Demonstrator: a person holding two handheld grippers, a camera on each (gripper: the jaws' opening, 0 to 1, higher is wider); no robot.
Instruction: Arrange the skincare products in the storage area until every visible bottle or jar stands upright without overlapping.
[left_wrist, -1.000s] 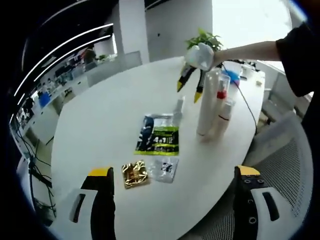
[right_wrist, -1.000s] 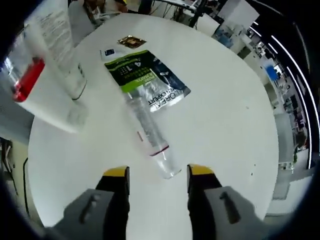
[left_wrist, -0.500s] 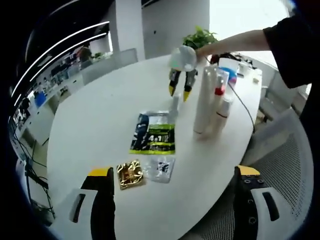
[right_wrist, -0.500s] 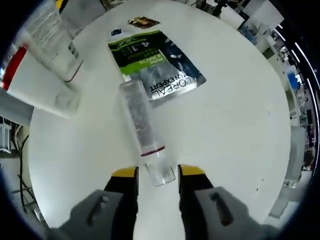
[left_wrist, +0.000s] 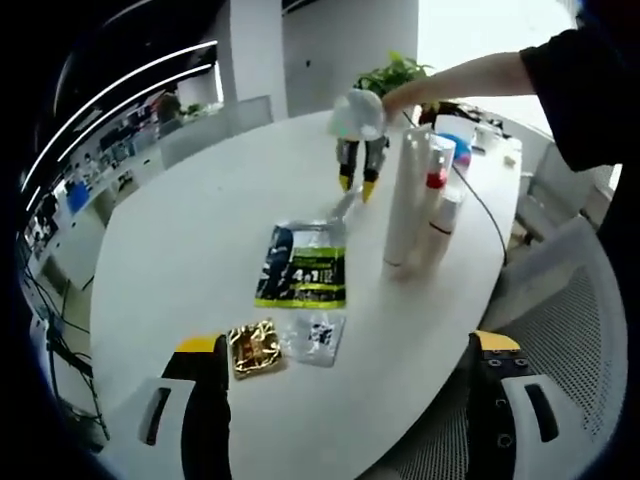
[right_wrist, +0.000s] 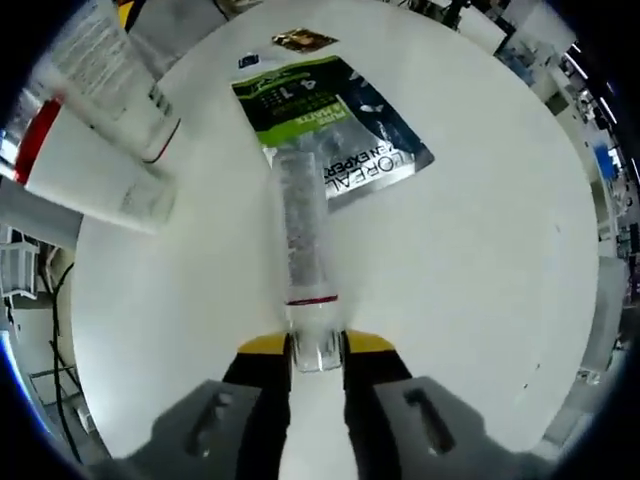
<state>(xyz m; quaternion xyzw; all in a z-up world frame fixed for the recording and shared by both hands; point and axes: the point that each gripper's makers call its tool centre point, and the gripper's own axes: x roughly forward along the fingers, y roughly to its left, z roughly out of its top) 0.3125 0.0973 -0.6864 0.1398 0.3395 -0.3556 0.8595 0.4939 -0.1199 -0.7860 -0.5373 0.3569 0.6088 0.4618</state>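
In the left gripper view, your left claw (left_wrist: 350, 405) is hanging released over the near edge of the white tabletop (left_wrist: 190, 260), jaws wide apart and holding nothing. Ahead of it are lying a gold sachet (left_wrist: 251, 347), a clear sachet (left_wrist: 315, 335) and a green-and-silver pouch (left_wrist: 303, 266). Beyond the pouch, your right claw (left_wrist: 356, 186) is reaching down to the clear tube (left_wrist: 343, 207), which is lying flat just past the pouch. To its side, the tall white bottles (left_wrist: 415, 200) are standing upright in a tight cluster.

In the right gripper view, the right claw (right_wrist: 316, 345) is clenching on the clear cap end of that tube (right_wrist: 303, 240), whose far end is lying over the pouch (right_wrist: 340, 125). The hold is only on the tip, so squeeze firmly before you lift. Then swing the long body up slowly, since it will likely want to pivot in the jaws. Stand it on its cap on bare tabletop, apart from the white bottles (right_wrist: 95, 120), and let go only once it is steady.
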